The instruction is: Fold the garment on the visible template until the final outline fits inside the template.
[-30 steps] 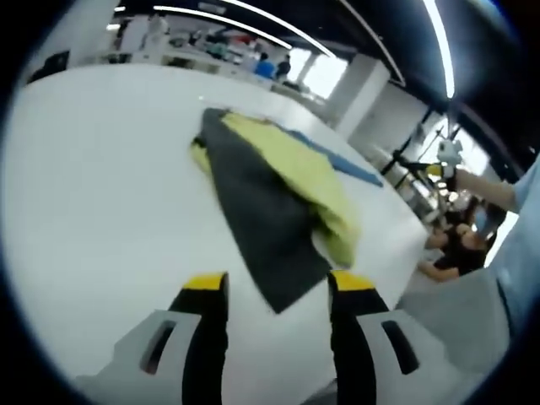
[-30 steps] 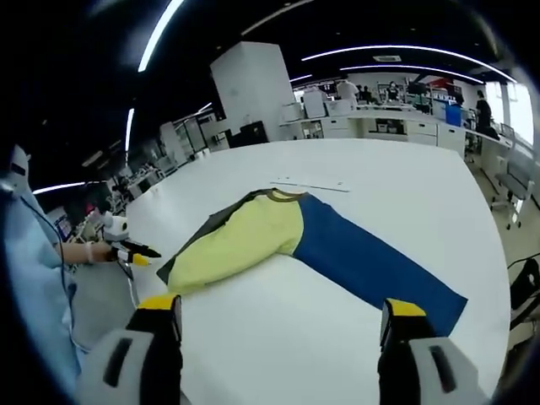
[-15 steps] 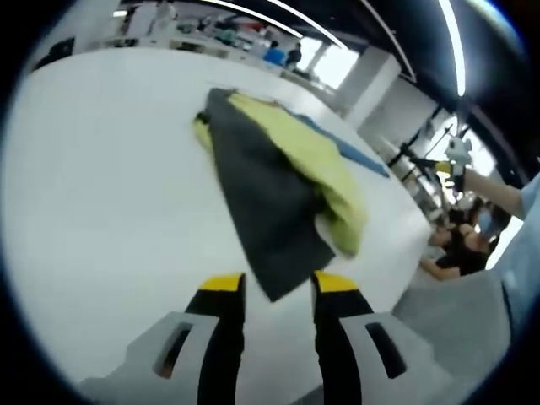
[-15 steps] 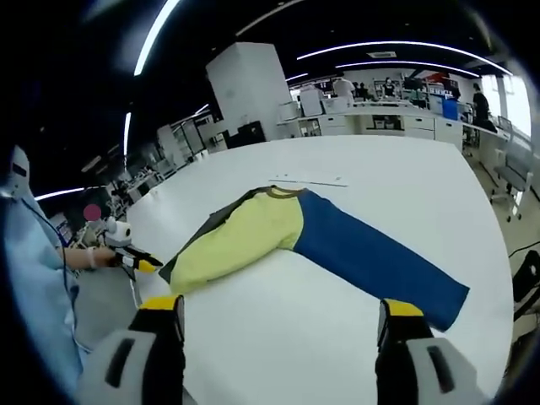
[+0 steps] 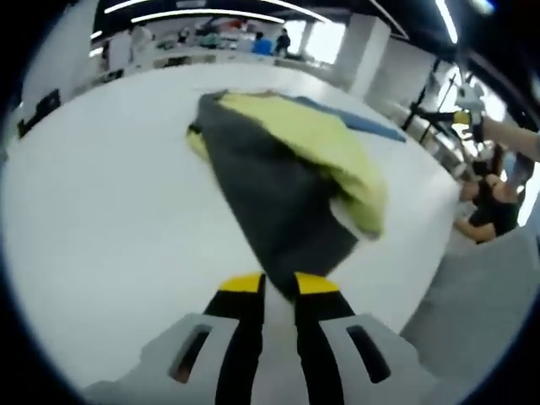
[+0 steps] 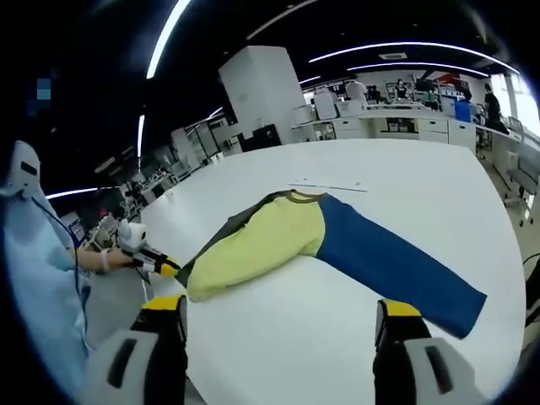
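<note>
The garment (image 6: 312, 245) lies spread on the white table (image 6: 405, 177): a yellow half folded over a dark grey underside, a long blue half stretched flat. The left gripper (image 5: 275, 285) has its jaws nearly together at the grey corner; whether they pinch it, I cannot tell. The right gripper (image 6: 281, 312) hangs wide apart, the cloth just ahead.

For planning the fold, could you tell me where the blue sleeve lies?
In the right gripper view, the blue sleeve stretches right of the yellow body across the white table.
</note>
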A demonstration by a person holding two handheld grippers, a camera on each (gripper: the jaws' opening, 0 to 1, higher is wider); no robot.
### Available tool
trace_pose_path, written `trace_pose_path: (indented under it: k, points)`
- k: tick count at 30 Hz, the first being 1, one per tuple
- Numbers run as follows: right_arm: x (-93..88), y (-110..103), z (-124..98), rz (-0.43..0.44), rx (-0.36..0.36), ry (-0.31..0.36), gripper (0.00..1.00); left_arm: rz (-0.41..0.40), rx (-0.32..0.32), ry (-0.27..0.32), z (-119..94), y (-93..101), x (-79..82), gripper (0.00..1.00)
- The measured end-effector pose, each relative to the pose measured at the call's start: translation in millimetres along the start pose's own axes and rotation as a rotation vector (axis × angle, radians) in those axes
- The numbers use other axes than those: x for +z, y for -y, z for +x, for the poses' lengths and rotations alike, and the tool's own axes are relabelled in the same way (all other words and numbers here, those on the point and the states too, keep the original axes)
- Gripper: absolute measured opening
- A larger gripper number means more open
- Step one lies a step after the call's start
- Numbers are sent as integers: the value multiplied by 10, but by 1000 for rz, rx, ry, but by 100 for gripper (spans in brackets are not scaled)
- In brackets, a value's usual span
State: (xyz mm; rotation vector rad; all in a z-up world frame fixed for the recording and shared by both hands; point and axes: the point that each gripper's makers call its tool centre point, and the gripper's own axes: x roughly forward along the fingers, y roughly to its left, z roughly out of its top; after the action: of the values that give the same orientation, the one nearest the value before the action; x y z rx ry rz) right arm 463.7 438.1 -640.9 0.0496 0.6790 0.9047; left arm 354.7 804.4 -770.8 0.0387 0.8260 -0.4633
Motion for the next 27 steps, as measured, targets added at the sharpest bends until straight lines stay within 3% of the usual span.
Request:
trace_pose_path:
  k: [4, 12, 27]
  points:
    - [1, -14, 12, 4, 4, 0, 92, 88, 23, -17, 6, -35, -27, 10]
    - [-10, 28, -9, 12, -5, 0, 90, 99, 29, -14, 24, 1, -30, 9]
    - [-94, 5, 9, 12, -6, -28, 87, 0, -12, -20, 48, 42, -15, 0]
